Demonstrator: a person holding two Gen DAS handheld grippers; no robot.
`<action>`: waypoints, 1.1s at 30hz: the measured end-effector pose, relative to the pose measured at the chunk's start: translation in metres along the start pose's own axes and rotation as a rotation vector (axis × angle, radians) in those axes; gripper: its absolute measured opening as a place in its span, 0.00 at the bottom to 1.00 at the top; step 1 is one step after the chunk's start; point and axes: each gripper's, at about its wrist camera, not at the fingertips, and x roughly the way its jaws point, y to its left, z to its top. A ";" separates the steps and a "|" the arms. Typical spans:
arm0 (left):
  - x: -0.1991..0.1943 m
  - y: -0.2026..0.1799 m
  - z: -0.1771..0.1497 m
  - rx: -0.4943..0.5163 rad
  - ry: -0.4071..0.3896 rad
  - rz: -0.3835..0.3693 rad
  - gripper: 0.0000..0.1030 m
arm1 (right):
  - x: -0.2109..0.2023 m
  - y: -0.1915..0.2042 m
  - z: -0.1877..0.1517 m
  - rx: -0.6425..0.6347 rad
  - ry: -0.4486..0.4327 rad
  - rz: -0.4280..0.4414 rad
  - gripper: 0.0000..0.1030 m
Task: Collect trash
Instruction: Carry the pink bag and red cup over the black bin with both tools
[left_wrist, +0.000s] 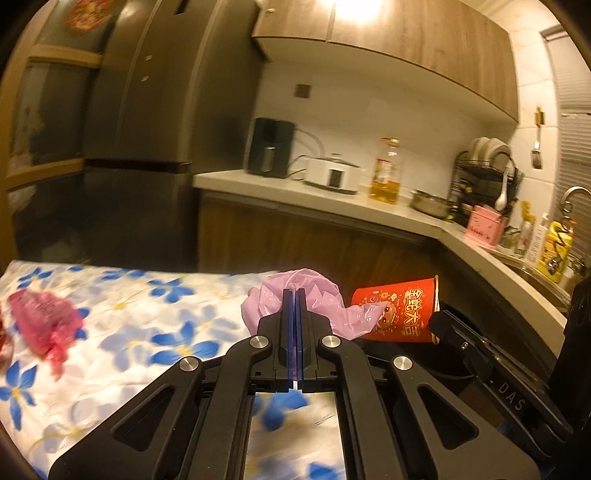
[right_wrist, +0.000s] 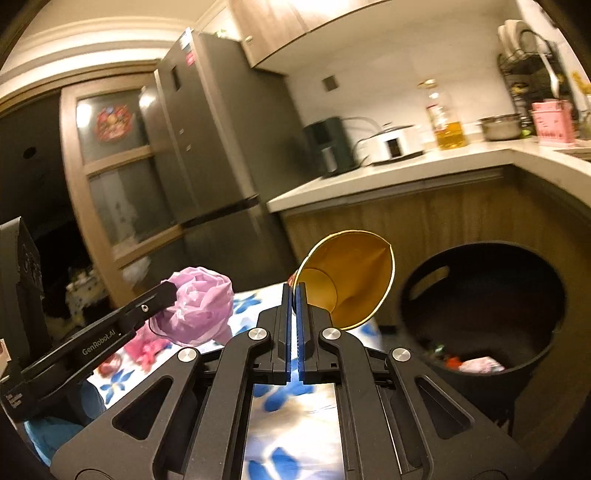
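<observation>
The left gripper (left_wrist: 294, 295) has its jaws closed on a pink bag (left_wrist: 295, 295); the right gripper (right_wrist: 294, 290) pinches a paper cup (right_wrist: 351, 280) by its rim — both held above the surface (left_wrist: 129, 314), near the bin (right_wrist: 480, 314). The thin rim grip could slip, dropping the cup short of the bin.

A home kitchen was shown. A tall grey fridge (right_wrist: 207, 140) was set beside a pale L-shaped counter (left_wrist: 295, 192) under wooden wall cupboards (left_wrist: 406, 48). On the counter were seen a white cooker (left_wrist: 332, 175), a bottle of cooking oil (left_wrist: 386, 177), a steel pot (left_wrist: 430, 203) and a dish rack (left_wrist: 484, 166) near the sink tap (left_wrist: 572, 199).
</observation>
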 end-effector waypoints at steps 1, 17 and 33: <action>0.004 -0.011 0.002 0.015 -0.007 -0.017 0.01 | -0.002 -0.005 0.002 0.003 -0.007 -0.012 0.02; 0.069 -0.111 0.007 0.094 0.030 -0.218 0.01 | -0.035 -0.085 0.019 0.051 -0.092 -0.217 0.02; 0.113 -0.140 -0.014 0.151 0.112 -0.266 0.01 | -0.024 -0.112 0.016 0.071 -0.060 -0.256 0.03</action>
